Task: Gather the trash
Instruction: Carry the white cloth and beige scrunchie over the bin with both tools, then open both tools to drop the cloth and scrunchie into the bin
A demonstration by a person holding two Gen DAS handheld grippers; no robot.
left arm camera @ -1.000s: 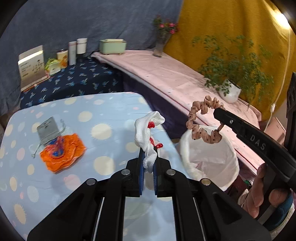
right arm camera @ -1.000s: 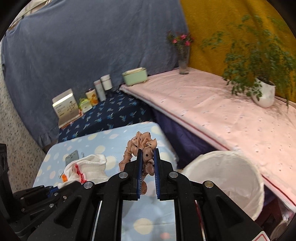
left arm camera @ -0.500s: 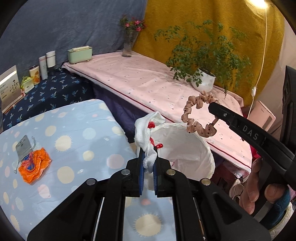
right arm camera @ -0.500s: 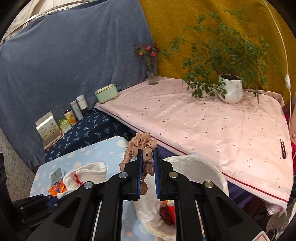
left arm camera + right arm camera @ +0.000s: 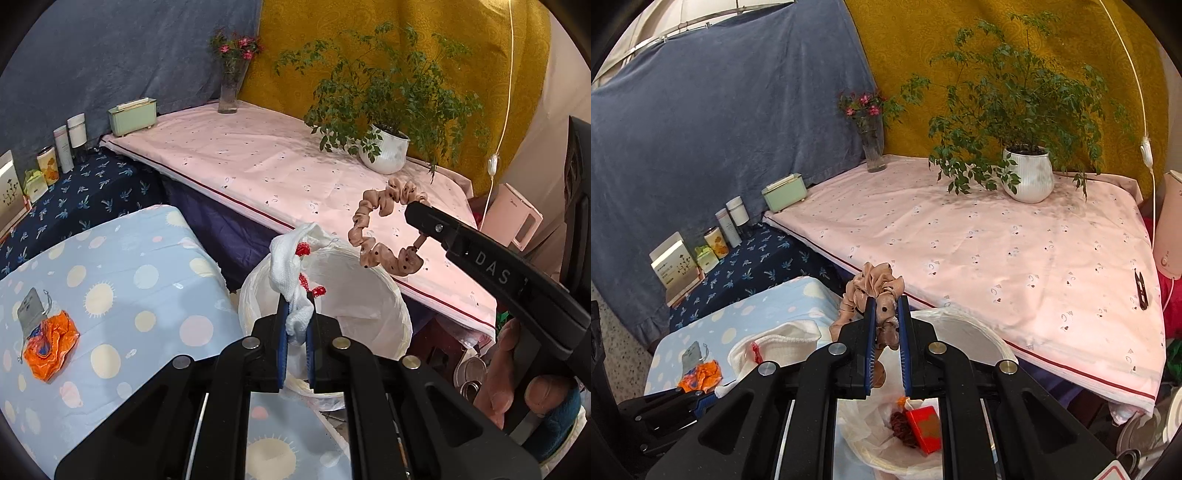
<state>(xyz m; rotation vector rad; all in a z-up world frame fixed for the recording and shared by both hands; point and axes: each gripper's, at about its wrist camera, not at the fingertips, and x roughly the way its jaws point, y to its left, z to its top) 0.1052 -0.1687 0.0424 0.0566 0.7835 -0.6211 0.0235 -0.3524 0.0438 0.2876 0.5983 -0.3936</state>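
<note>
My left gripper (image 5: 295, 317) is shut on a white sock with red trim (image 5: 291, 266) and holds it over the near rim of the white-lined trash bin (image 5: 400, 314). My right gripper (image 5: 886, 314) is shut on a tan dotted scrunchie (image 5: 877, 286), held above the bin (image 5: 979, 328); it also shows in the left wrist view (image 5: 384, 232). The bin holds a red packet (image 5: 925, 428) and dark scraps. An orange wrapper (image 5: 50, 343) and a grey pouch (image 5: 33, 312) lie on the spotted table (image 5: 147, 280).
A pink-covered bench (image 5: 997, 236) runs behind the bin, with a potted plant (image 5: 1028, 177), a flower vase (image 5: 873, 147) and a green box (image 5: 785, 192). Bottles and cartons (image 5: 62, 147) stand on the dark blue cloth. Small black snips (image 5: 1141, 284) lie on the bench.
Both grippers have swung right from over the table to above the bin, still holding the sock and the scrunchie. The bin's contents came into the right wrist view.
</note>
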